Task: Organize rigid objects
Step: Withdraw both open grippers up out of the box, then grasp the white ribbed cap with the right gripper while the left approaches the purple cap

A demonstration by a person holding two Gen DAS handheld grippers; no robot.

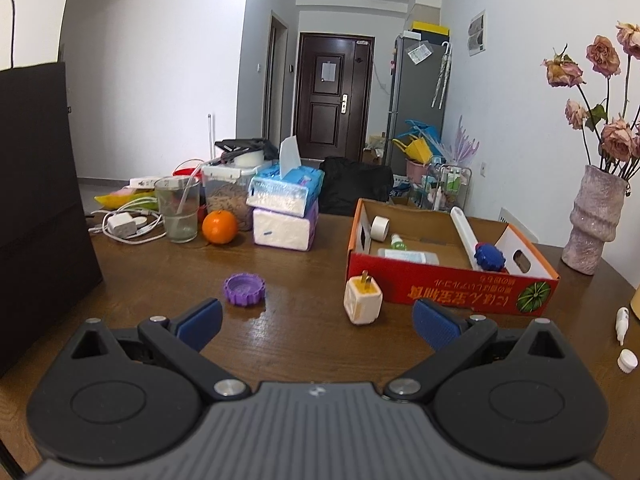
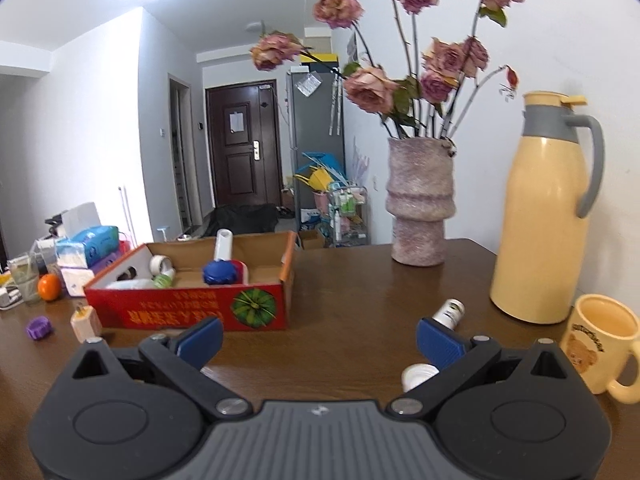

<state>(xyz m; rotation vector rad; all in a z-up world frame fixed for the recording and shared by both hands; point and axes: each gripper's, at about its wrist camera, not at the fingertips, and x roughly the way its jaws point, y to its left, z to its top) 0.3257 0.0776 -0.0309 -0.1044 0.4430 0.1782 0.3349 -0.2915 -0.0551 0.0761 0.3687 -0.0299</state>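
A red cardboard box (image 1: 448, 288) (image 2: 188, 308) stands on the brown table and holds a tape roll (image 1: 379, 227), a small green bottle (image 1: 398, 242), a white tube (image 1: 464, 232) and a blue gear-shaped lid (image 1: 490, 257) (image 2: 218, 272). A white plug adapter (image 1: 363, 299) (image 2: 85, 322) stands in front of the box. A purple gear-shaped lid (image 1: 244, 289) (image 2: 39, 328) lies to its left. My left gripper (image 1: 316, 322) is open and empty, just short of both. My right gripper (image 2: 320, 338) is open and empty. A small white bottle (image 2: 450, 312) and a white cap (image 2: 418, 374) lie by its right finger.
A glass (image 1: 178, 210), an orange (image 1: 219, 227), tissue packs (image 1: 286, 208) and chargers (image 1: 124, 224) crowd the far left. A dark bag (image 1: 40, 208) stands at left. A vase with roses (image 2: 420, 200), a yellow thermos (image 2: 548, 216) and a mug (image 2: 600, 344) stand at right.
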